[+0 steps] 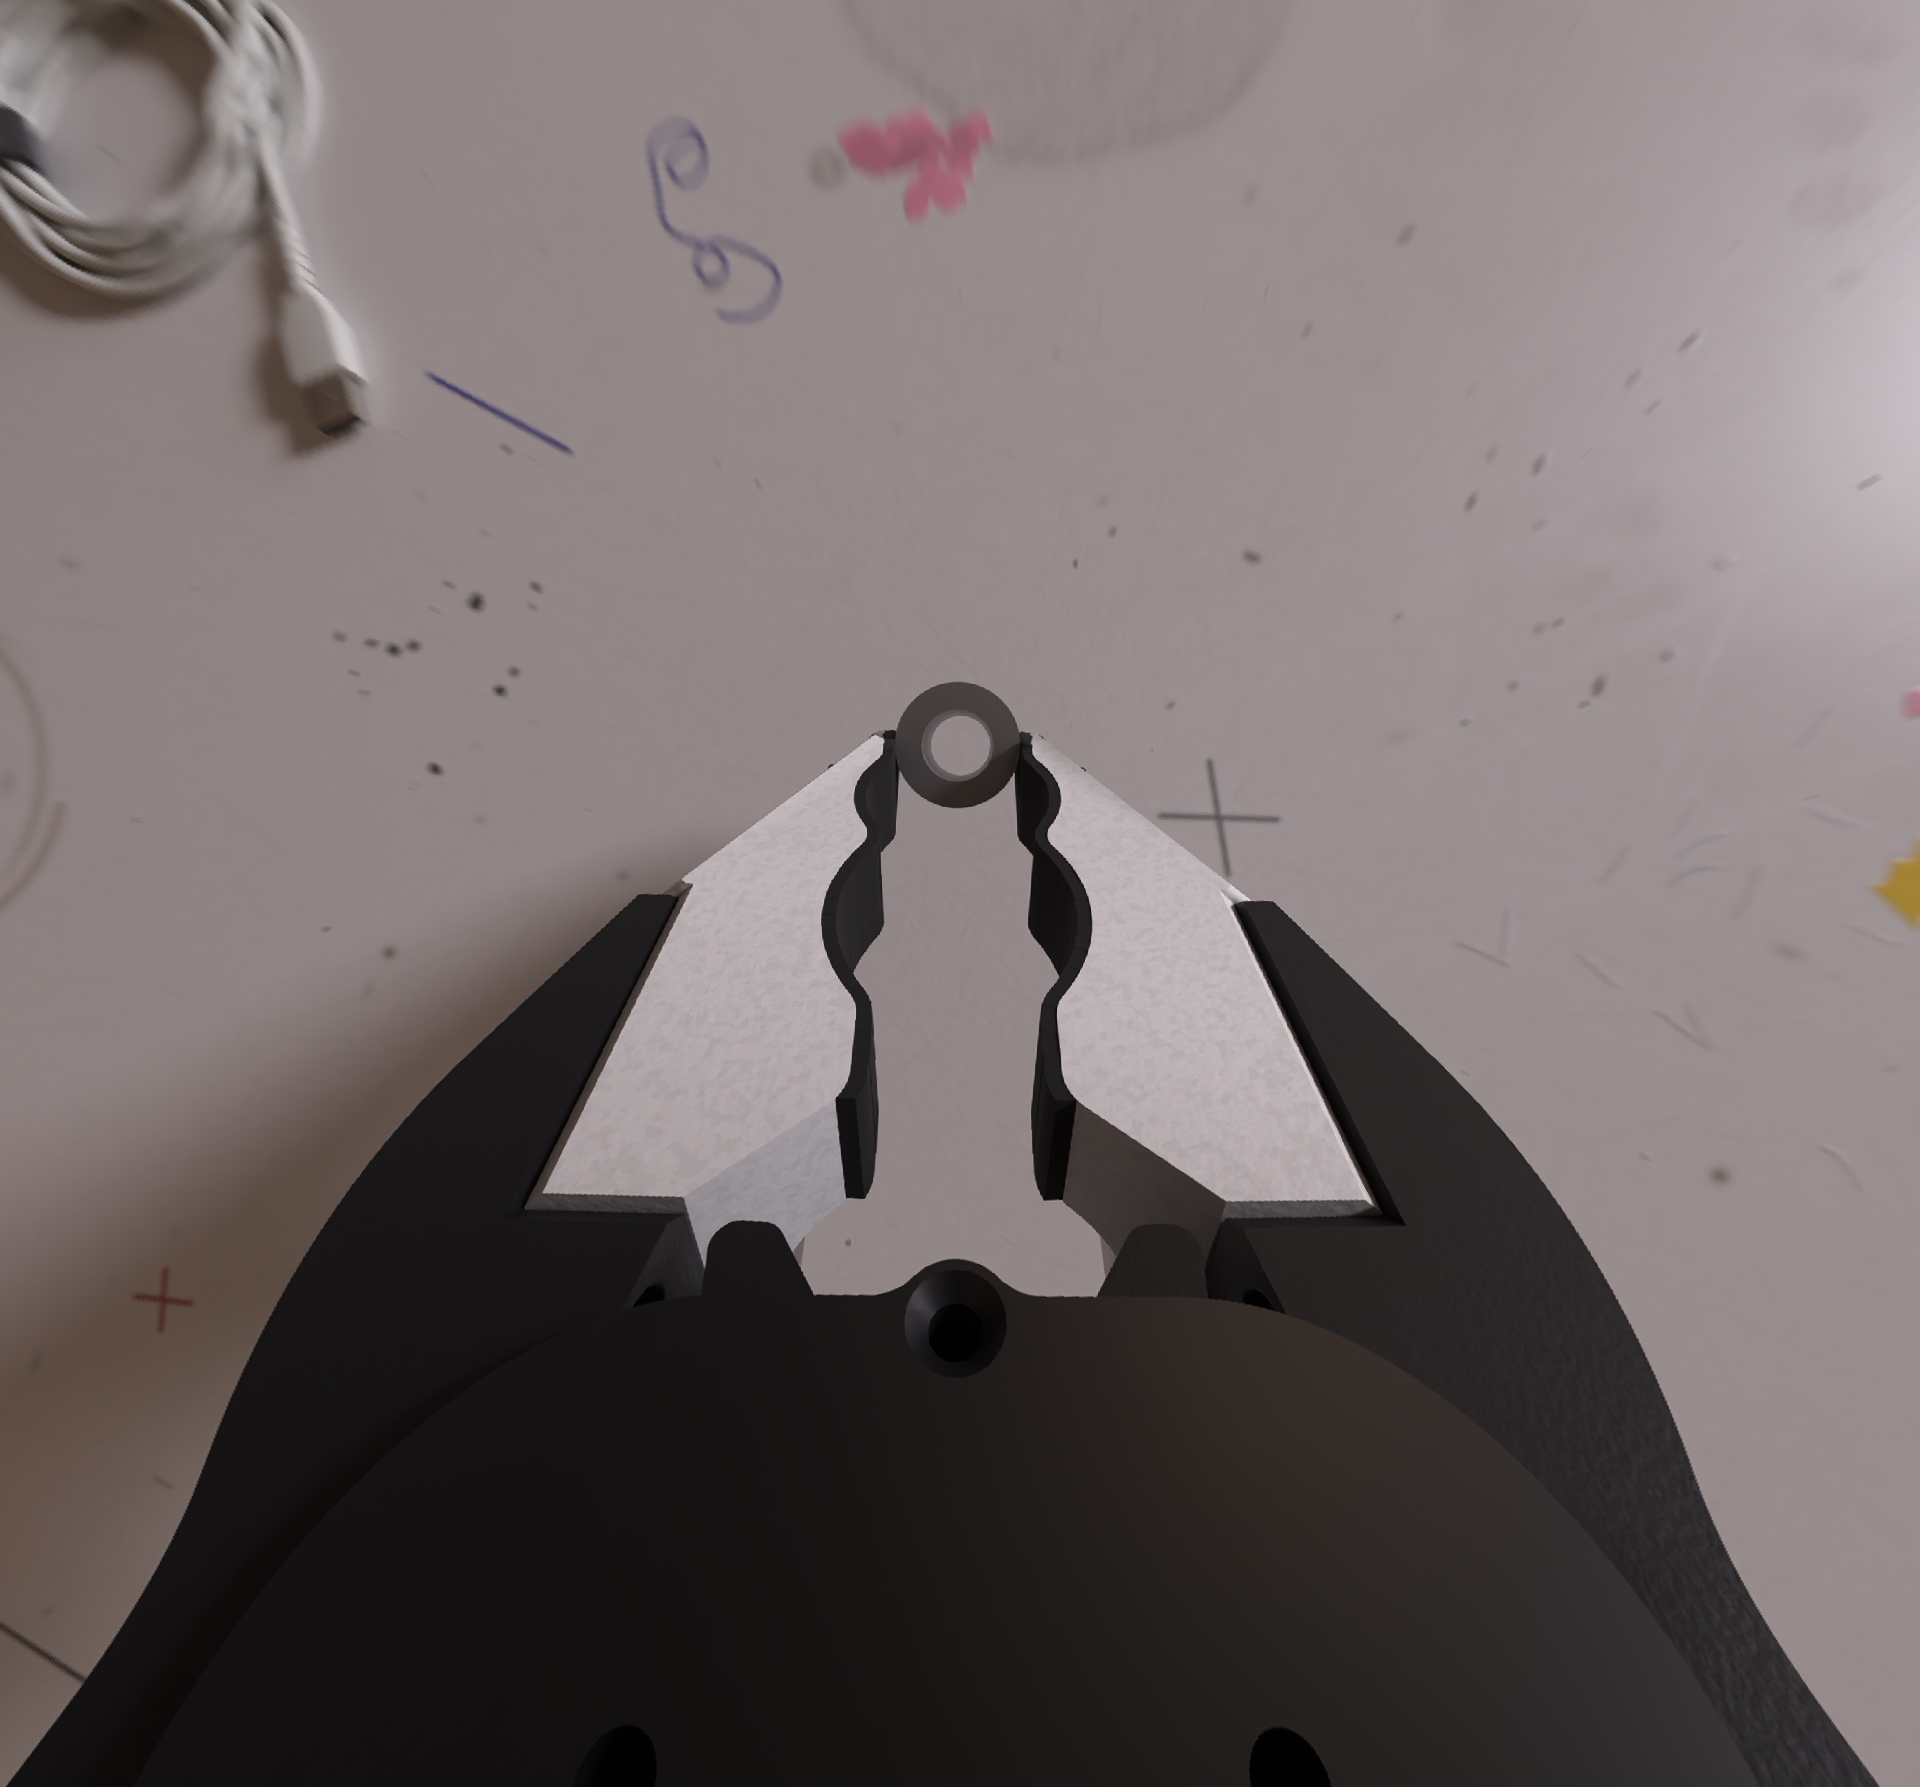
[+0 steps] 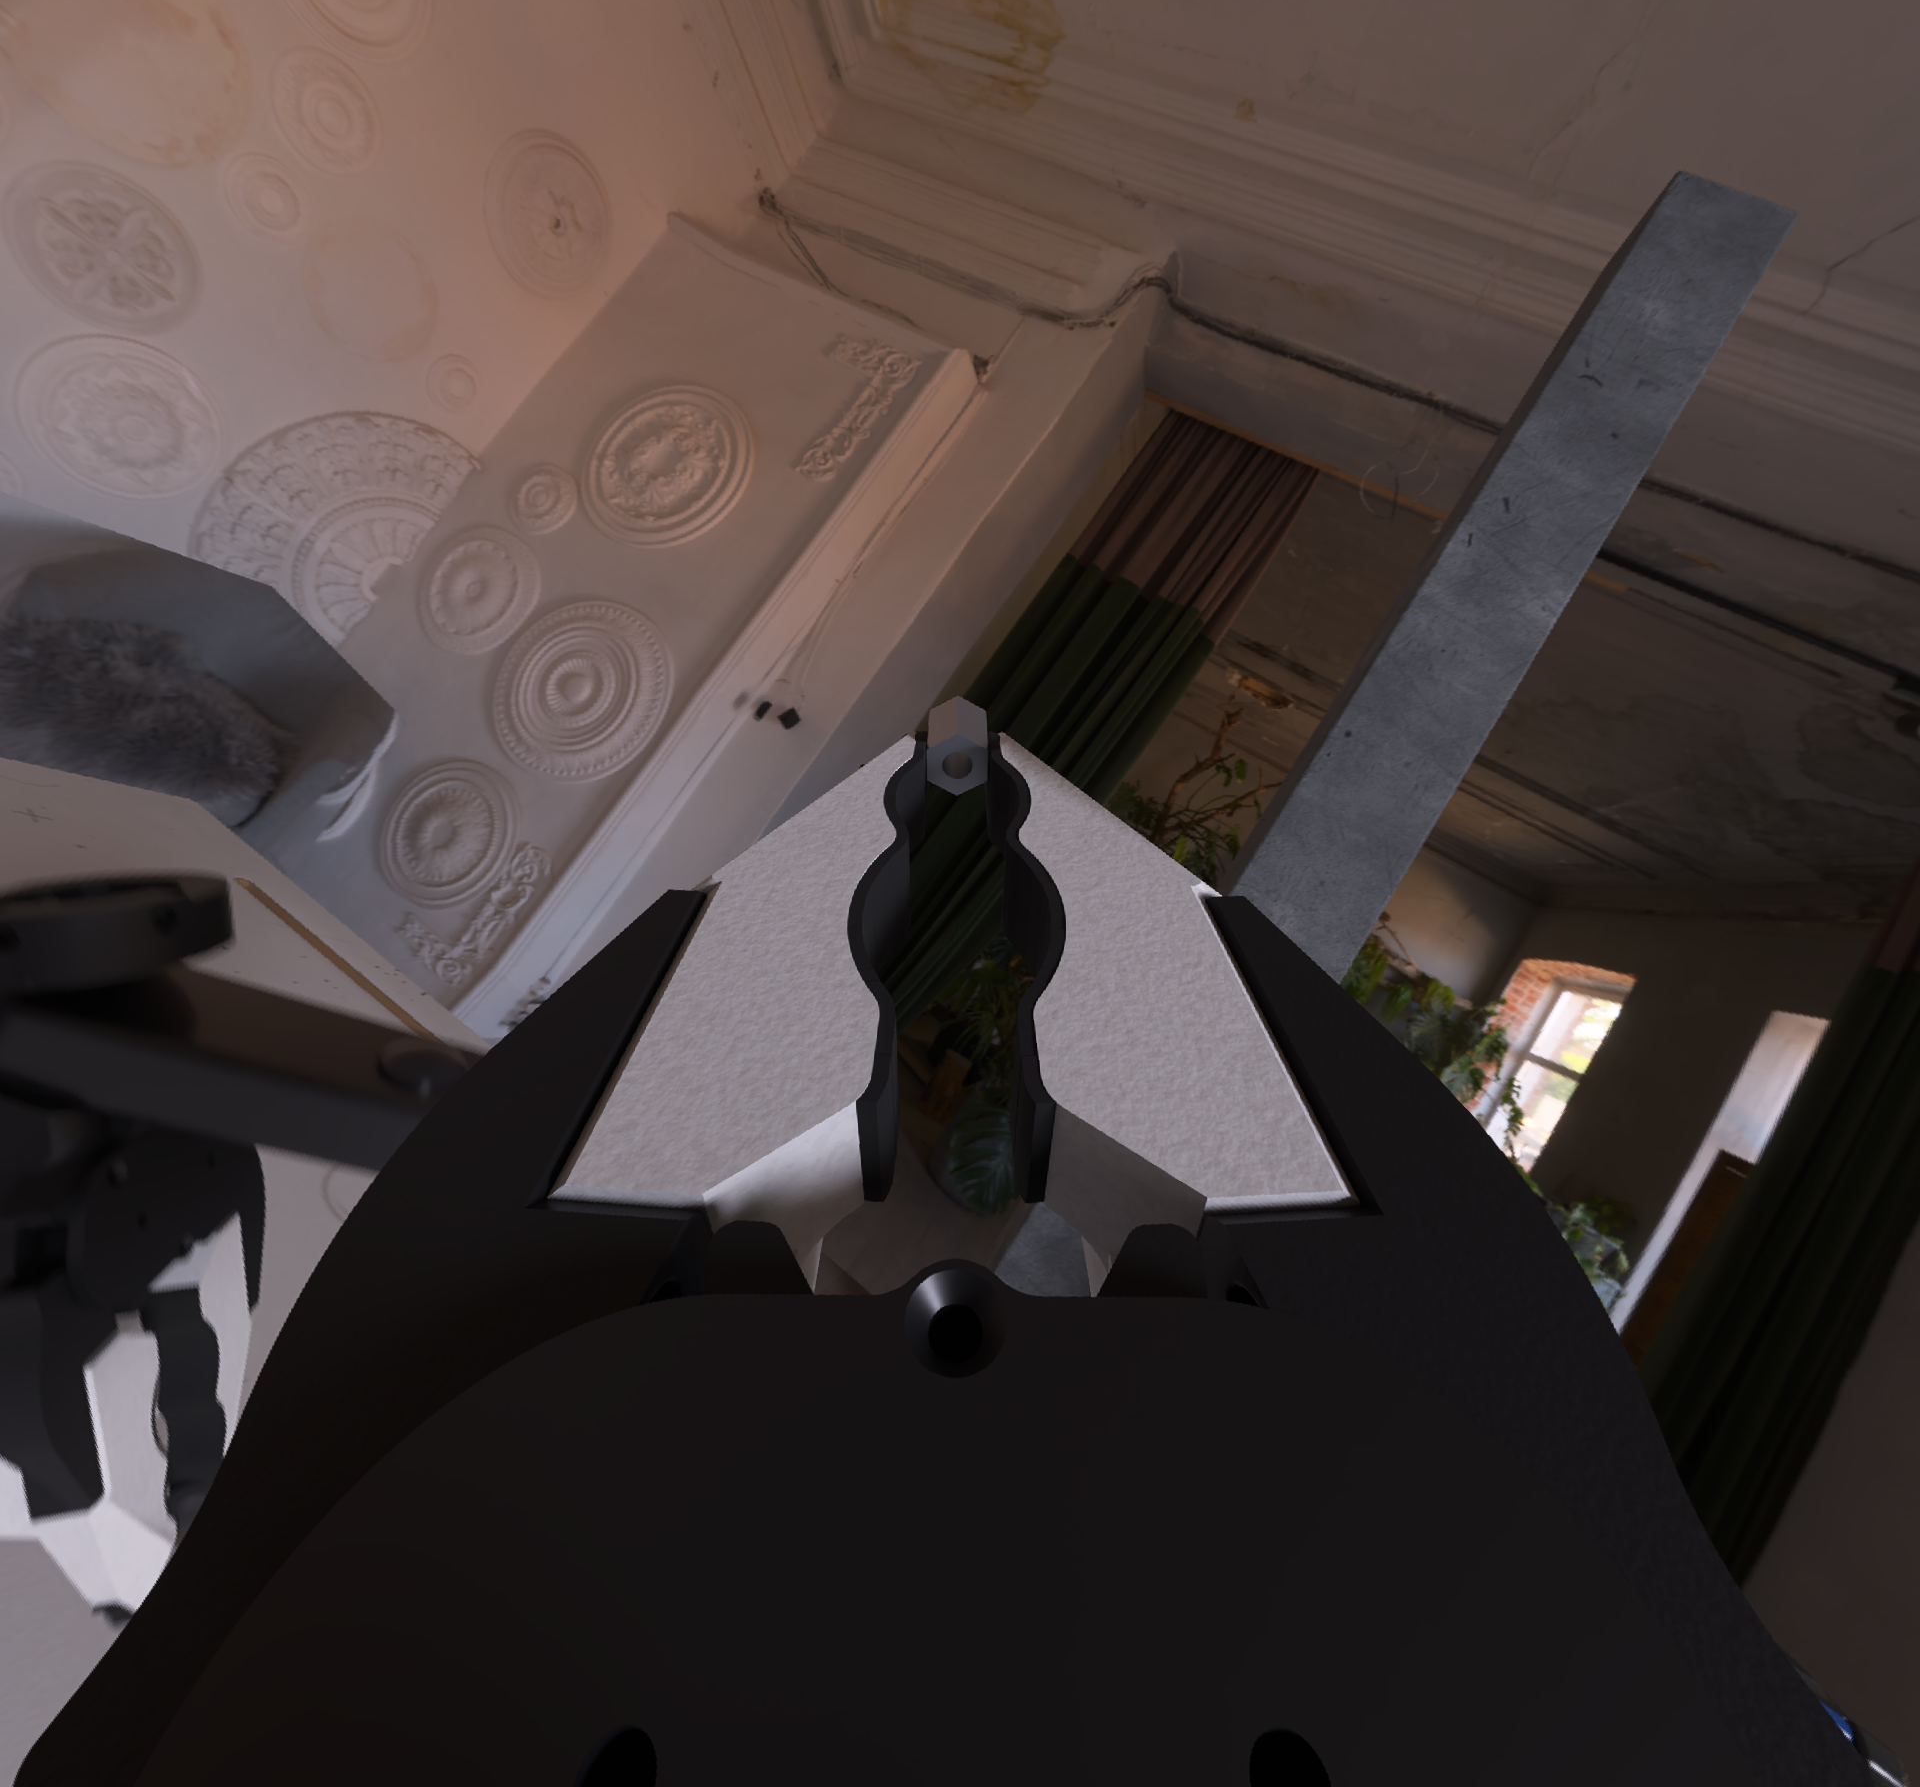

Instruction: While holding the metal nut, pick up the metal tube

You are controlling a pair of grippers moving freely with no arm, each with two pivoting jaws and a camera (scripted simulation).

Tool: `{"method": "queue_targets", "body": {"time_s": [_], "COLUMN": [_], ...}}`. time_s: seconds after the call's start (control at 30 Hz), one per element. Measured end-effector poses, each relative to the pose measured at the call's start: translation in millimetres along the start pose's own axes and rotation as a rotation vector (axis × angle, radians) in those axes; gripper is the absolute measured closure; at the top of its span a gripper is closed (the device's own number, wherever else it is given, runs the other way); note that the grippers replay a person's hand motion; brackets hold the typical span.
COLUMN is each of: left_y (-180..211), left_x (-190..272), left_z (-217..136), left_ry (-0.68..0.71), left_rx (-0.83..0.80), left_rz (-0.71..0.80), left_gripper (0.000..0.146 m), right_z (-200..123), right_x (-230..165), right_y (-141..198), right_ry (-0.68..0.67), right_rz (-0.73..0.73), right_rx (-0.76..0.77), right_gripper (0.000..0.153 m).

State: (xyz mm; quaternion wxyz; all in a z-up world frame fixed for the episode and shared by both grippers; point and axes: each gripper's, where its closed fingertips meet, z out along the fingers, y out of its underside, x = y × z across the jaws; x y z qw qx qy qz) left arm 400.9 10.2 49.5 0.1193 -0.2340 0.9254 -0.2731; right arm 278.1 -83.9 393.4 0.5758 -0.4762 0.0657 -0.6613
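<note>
In the left wrist view the metal tube [image 1: 957, 746] shows end-on as a grey ring with a pale bore, gripped between the tips of my left gripper [image 1: 957, 752], above the pale scribbled tabletop [image 1: 1351, 490]. In the right wrist view my right gripper [image 2: 955, 758] is shut on a small silver hex metal nut [image 2: 951, 763] at its fingertips, raised and tilted toward the room's wall. The left gripper [image 2: 114, 1301] shows dark at the left edge of that view, pointing down over the table.
A coiled white cable [image 1: 156, 168] with a plug lies at the table's far left. Pink marks [image 1: 925, 158] and blue pen scribbles [image 1: 707, 220] are on the surface. A grey slab [image 2: 1538, 542] slants across the right wrist view. A grey furry object [image 2: 135, 698] sits at its left.
</note>
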Motion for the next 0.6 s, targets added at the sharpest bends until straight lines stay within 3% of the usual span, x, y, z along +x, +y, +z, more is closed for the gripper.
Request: {"method": "queue_targets", "body": {"time_s": [0.4,0.6], "left_y": [-60,-59], "left_x": [-4,-9], "left_z": [-177,-232], "left_ry": [0.026,0.046], "left_rx": [0.545,0.715], "left_rz": [-0.035,-0.042], "left_gripper": [0.124,0.124], "right_z": [22,31], "right_x": [-38,-82], "right_y": [40,39], "right_ry": [-0.045,-0.211], "right_rz": [-0.074,0.068], "right_rx": [-0.06,-0.044], "right_gripper": [0.143,0.143]}}
